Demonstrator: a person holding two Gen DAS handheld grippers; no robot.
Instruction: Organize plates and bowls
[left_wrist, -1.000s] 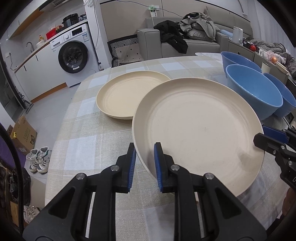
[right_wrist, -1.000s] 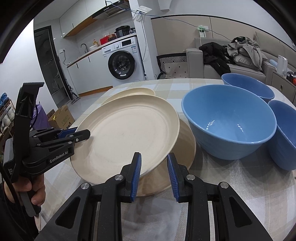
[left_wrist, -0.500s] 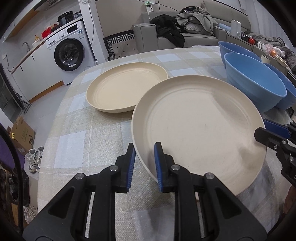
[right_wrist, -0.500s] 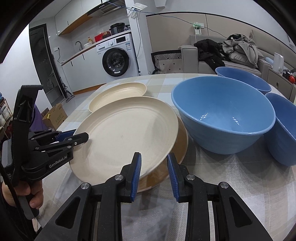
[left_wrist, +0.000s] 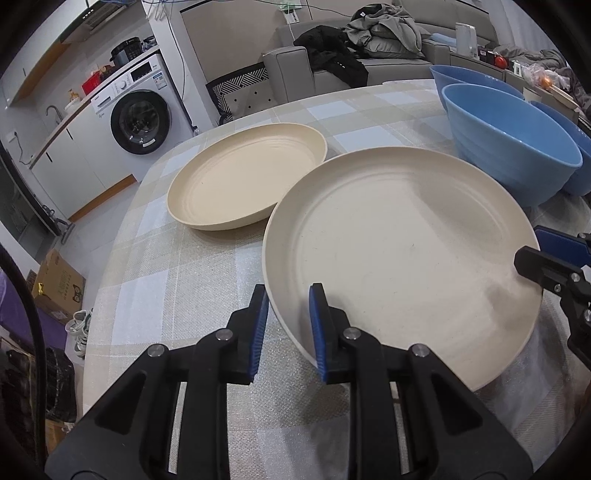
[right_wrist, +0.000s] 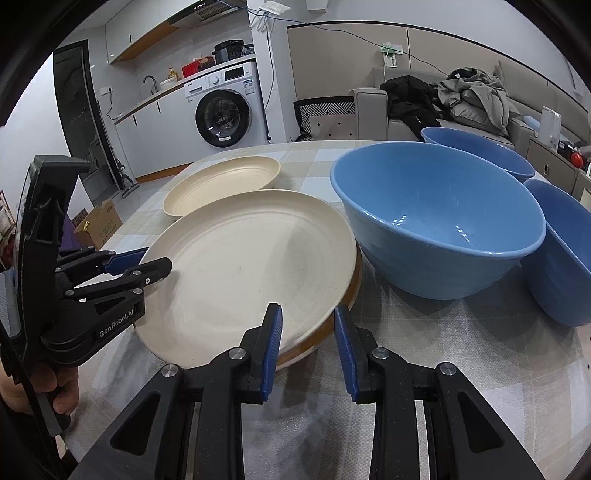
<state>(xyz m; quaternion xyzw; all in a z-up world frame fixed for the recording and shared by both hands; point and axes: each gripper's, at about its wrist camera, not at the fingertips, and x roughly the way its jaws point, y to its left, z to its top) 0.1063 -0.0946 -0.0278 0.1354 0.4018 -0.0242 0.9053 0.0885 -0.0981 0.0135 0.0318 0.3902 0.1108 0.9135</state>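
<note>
A cream plate lies on top of a second plate whose brown rim shows under its right side. My left gripper is shut on the top plate's left rim, one finger inside the plate and one outside. At the stack's near rim, my right gripper straddles both edges, and its pads seem to pinch the lower plate. Another cream plate sits alone farther back. A large blue bowl stands right of the stack.
Two more blue bowls stand behind and right of the large one. The checked tablecloth ends at the table's left edge, with floor, a box and shoes below. A hand holds the left gripper's handle.
The left gripper came down with the top plate, which hung tilted above the lower plate and now rests flat on it. The right gripper stayed where it was.
</note>
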